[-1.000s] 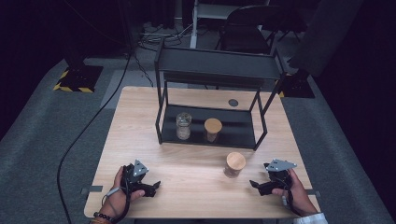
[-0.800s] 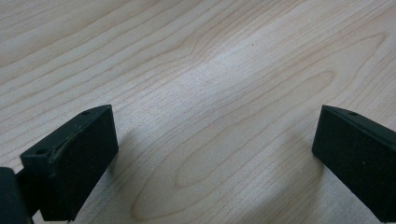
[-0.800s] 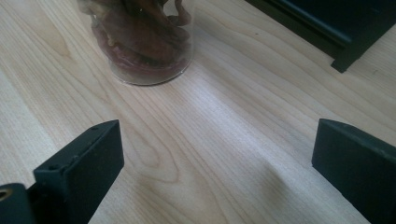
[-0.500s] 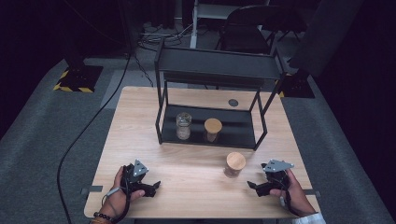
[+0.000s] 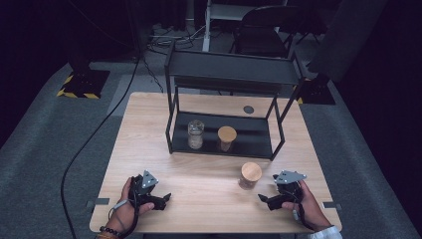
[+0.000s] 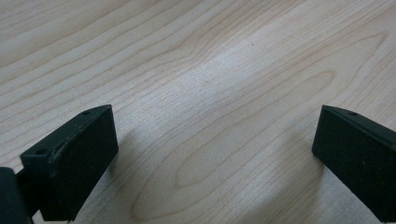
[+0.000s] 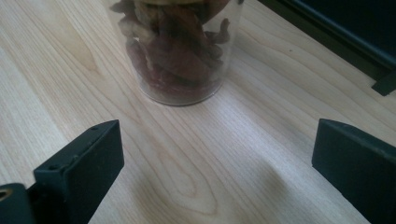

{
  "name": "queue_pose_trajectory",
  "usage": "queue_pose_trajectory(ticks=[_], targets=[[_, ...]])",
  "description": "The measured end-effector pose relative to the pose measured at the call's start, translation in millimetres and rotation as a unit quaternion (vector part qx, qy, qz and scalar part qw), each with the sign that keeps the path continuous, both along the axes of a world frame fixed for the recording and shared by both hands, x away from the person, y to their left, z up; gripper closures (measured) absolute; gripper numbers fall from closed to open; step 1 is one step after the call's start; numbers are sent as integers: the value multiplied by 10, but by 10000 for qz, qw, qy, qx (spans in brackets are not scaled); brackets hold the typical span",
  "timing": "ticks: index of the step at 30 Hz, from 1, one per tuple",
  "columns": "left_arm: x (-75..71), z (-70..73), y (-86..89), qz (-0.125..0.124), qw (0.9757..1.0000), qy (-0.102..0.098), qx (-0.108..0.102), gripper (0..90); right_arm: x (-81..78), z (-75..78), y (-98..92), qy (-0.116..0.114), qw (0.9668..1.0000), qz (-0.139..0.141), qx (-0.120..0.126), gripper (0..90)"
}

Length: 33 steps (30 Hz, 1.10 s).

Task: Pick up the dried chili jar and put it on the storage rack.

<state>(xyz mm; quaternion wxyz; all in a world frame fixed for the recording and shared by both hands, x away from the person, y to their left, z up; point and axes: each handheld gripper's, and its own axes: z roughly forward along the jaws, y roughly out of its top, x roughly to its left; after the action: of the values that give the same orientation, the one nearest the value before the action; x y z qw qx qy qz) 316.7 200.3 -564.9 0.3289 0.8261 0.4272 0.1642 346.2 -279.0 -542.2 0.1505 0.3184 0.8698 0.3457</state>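
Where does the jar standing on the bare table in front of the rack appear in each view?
High view: the wooden-lidded jar stands right of centre, just left of the right gripper.
Left gripper view: not in it; wood grain between open jaws.
Right gripper view: the jar sits top centre, ahead of the open jaws, dark contents visible.
Shared landmark: the light wooden table, and the black rack edge at top right.

Three jars: two on the black rack's [image 5: 224,134] bottom shelf, one lidless [image 5: 195,134], one lidded [image 5: 226,138]; a third lidded jar [image 5: 250,175] just before it. Two grippers.
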Motion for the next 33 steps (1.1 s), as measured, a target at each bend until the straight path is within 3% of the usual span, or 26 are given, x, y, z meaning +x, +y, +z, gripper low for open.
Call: queue_pose_trajectory(ticks=[14,33], targets=[[4,1,-3,-1,10000,4,10,0,41,-2,131,-29,10000,-66,-49,20],[4,1,-3,2,10000,7,4,0,122,76,289,-53,9998,-122,160,20]])
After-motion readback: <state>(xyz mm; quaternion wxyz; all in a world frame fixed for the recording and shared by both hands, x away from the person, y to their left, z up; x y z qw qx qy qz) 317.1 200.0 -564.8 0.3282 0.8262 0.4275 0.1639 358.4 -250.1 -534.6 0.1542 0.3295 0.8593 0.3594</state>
